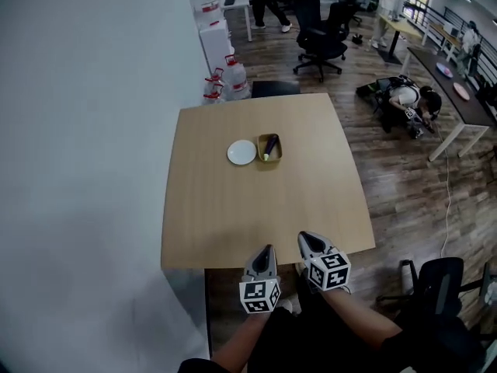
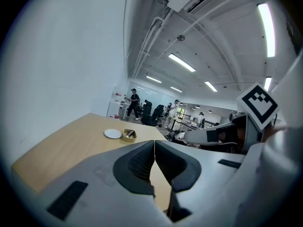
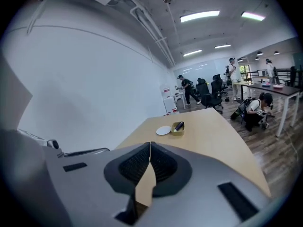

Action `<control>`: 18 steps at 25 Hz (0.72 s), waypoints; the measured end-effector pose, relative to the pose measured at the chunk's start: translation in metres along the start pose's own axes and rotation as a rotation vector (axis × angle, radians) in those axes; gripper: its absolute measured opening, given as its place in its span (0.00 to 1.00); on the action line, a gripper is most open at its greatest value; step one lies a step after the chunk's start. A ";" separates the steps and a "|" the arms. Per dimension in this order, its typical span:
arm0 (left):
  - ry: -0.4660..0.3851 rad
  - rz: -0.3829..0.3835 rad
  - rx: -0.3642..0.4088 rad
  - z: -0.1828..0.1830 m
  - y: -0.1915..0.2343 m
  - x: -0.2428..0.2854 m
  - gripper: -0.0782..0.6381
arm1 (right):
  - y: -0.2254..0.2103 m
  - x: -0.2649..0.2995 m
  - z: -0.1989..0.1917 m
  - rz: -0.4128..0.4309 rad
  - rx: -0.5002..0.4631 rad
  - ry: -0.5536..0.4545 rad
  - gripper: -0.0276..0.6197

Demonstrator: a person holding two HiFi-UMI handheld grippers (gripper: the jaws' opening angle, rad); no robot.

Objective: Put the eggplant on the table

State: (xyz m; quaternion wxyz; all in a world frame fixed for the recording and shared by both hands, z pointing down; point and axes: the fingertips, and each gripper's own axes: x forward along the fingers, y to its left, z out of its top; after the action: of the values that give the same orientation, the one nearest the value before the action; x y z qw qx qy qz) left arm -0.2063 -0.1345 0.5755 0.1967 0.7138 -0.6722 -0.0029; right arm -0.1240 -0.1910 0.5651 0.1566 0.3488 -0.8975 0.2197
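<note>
A purple eggplant [image 1: 269, 145] lies in a small yellow bowl [image 1: 277, 155] near the middle of the wooden table [image 1: 233, 208], beside a white plate [image 1: 241, 152]. The bowl [image 2: 128, 135] [image 3: 178, 127] and plate [image 2: 112, 134] [image 3: 164, 130] also show far off in both gripper views. My left gripper [image 1: 266, 249] and right gripper [image 1: 307, 240] hover at the table's near edge, well short of the bowl. Both are shut with nothing between their jaws.
A white wall runs along the left. Water jugs [image 1: 233, 76] and a dark seat [image 1: 275, 88] stand behind the table's far edge. Office chairs [image 1: 322, 33], a crouching person [image 1: 409, 99] and a long desk [image 1: 454, 92] fill the right. A black chair [image 1: 435, 282] stands near my right side.
</note>
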 end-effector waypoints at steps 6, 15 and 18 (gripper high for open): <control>-0.028 -0.067 0.023 -0.004 -0.041 -0.038 0.13 | 0.022 -0.043 -0.018 0.002 -0.057 -0.018 0.14; -0.053 -0.001 0.043 -0.011 -0.081 -0.093 0.13 | 0.033 -0.123 -0.036 0.020 -0.091 -0.091 0.14; -0.047 0.017 0.086 -0.021 -0.114 -0.112 0.13 | 0.026 -0.159 -0.043 0.025 -0.092 -0.112 0.14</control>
State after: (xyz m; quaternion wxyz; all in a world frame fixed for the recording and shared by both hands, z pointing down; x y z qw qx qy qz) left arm -0.1018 -0.0191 0.5334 0.1500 0.7157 -0.6820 0.0107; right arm -0.0240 -0.0635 0.5250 0.1194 0.3419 -0.9182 0.1604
